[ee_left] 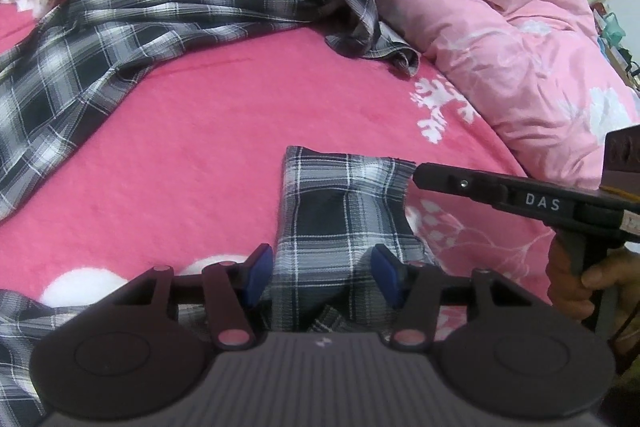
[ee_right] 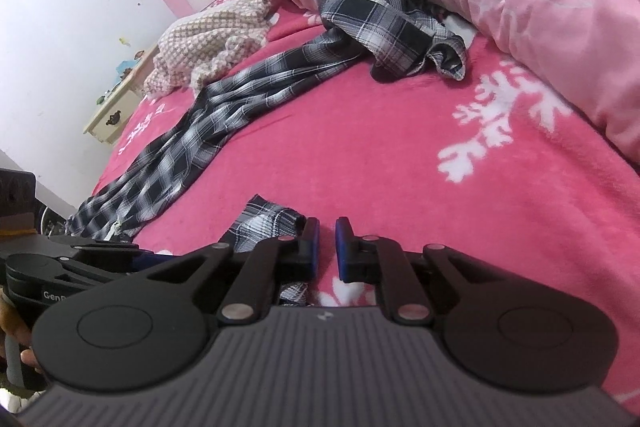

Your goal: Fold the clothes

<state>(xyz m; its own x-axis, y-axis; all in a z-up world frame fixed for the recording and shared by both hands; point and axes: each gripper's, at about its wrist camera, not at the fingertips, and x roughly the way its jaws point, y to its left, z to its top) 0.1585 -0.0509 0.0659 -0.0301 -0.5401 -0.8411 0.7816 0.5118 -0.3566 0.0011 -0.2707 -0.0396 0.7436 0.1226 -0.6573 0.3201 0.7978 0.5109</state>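
The black-and-white plaid cotton garment (ee_left: 100,39) lay sprawled across the bright pink fleece bed blanket (ee_left: 224,131), its cuffed sleeve end (ee_left: 344,195) lying near, between the wide-spread blue pads of the left tool (ee_left: 322,273). The right tool (ee_right: 327,247) hovered just right of that cuff, its pads narrow with only a slim gap and gripping nothing. If the left tool closed on a single layer, the sleeve might twist or drag the far bunched fabric against the pale pink floral quilt (ee_left: 520,39), spoiling the fold.

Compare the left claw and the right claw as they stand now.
The left claw is spread wide over the plaid garment's near end; the right claw is nearly closed, only a narrow gap showing. The left has cloth between its fingers; the right shows none. Both have blue pads.
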